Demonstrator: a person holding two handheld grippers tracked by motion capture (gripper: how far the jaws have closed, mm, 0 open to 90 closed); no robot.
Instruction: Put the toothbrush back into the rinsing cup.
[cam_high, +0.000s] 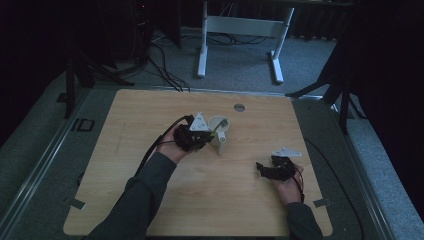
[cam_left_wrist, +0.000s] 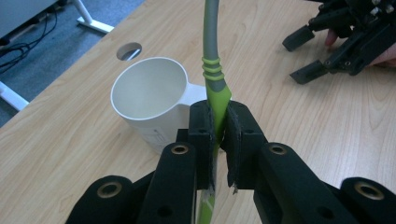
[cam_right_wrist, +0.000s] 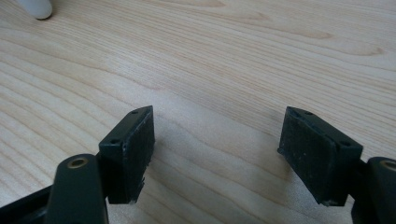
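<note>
We clamp the green-grey utensil (cam_left_wrist: 215, 88) in our left gripper (cam_left_wrist: 219, 130), cup (cam_left_wrist: 149, 93) at ten o'clock; our right gripper (cam_right_wrist: 217, 154) gapes empty.

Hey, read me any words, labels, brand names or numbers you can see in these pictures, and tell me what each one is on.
No text can be read.
White cup: faint small print low on its side in the left gripper view, too small and blurred to read.
Green-and-grey utensil handle, wooden table, both tongs: no markings seen.
</note>
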